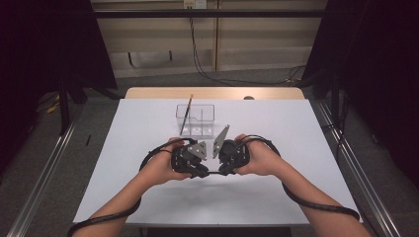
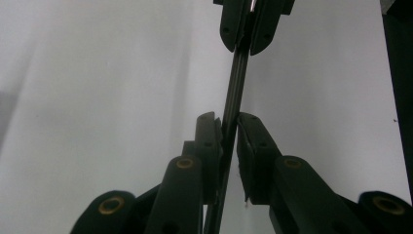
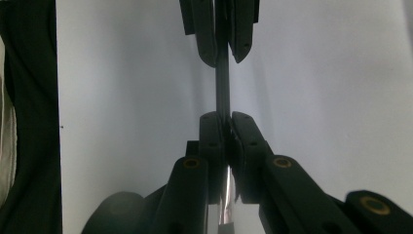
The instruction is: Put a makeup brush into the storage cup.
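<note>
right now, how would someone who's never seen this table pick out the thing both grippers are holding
Start at the white table and find the clear plastic organizer box near its middle. In front of it the left gripper and the right gripper face each other, each shut on one end of a thin dark rod. Unlike the slim brush leaning upright in the box, it lies level, held above the table.
</note>
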The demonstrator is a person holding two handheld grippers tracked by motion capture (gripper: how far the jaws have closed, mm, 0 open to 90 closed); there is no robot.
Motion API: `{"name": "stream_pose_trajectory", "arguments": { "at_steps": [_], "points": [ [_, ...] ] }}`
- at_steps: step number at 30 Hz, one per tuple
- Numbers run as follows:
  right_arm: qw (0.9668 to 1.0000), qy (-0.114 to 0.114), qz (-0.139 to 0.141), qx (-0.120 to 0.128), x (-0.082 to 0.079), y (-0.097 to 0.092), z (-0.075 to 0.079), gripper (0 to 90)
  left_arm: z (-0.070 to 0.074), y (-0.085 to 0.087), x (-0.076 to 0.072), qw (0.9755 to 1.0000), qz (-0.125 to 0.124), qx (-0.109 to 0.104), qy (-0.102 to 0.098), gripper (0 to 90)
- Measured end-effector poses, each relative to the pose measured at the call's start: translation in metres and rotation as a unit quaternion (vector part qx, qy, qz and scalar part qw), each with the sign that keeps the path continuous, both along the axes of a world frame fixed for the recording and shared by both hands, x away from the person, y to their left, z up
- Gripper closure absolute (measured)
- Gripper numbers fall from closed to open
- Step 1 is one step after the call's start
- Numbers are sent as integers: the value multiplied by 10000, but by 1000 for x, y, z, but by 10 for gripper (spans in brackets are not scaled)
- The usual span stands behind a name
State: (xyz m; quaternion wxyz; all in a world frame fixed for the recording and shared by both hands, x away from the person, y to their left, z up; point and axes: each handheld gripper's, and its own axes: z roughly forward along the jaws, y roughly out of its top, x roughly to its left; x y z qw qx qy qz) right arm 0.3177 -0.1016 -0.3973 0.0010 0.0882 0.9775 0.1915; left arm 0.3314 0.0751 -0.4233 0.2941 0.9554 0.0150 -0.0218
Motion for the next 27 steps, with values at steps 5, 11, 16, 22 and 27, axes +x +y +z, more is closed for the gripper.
{"name": "stream_pose_trajectory", "arguments": {
  "at_steps": [5,11,16,22,27],
  "points": [
    [10000,17,-30,8,-2,1,2,844,-1,-2,1,10000,-35,1,-65,755],
    [10000,49,3,-13,-2,1,1,844,1,-5,1,9999,-110,40,-92,729],
    [10000,38,6,-16,-2,0,0,844,2,-4,1,9999,-138,59,-81,711],
    [10000,17,43,25,-3,1,2,845,2,-5,0,9999,-166,28,-20,695],
    [9999,-37,96,23,-3,3,3,844,1,-8,-1,9997,-231,76,-20,738]
  ]
}}
